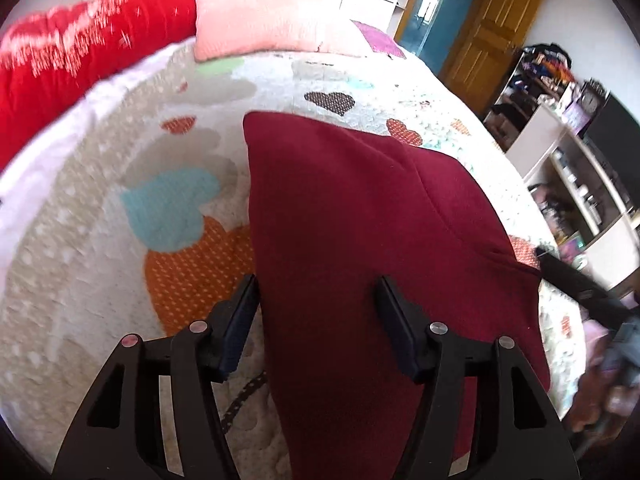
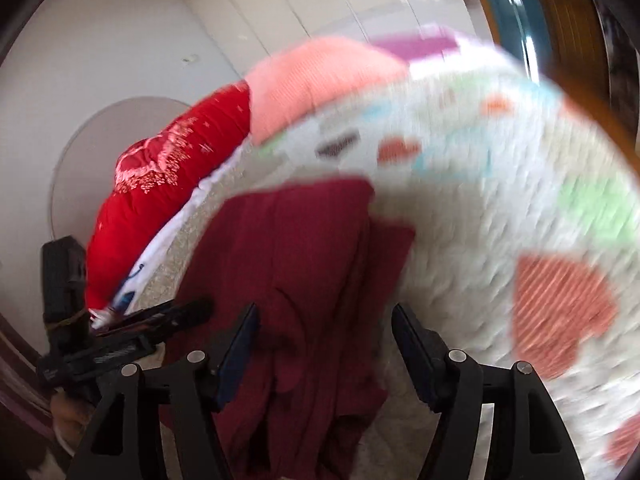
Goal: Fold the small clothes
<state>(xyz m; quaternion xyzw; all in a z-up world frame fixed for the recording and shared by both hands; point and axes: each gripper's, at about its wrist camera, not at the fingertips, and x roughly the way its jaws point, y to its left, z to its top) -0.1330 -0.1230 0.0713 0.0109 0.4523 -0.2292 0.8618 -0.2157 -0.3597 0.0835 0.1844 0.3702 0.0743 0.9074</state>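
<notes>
A dark red garment (image 1: 360, 208) lies on the bedspread with a fold line across it. My left gripper (image 1: 318, 284) hovers over its near left part, open. One finger stands just off the cloth's left edge and the other above the cloth, and neither pad presses on it. In the right wrist view the same garment (image 2: 304, 248) looks rumpled and runs down between the fingers of my right gripper (image 2: 325, 312), which is open; the right-hand pad stands apart from the cloth. The right gripper (image 1: 580, 284) also shows at the garment's right corner, and the left gripper (image 2: 160, 316) shows at the left edge.
The bedspread (image 1: 120, 168) is white with coloured hearts. A red quilt (image 1: 80, 48) and a pink pillow (image 1: 264, 16) lie at the head of the bed. White shelves (image 1: 572, 168) and a wooden door (image 1: 492, 32) stand beyond the bed's right side.
</notes>
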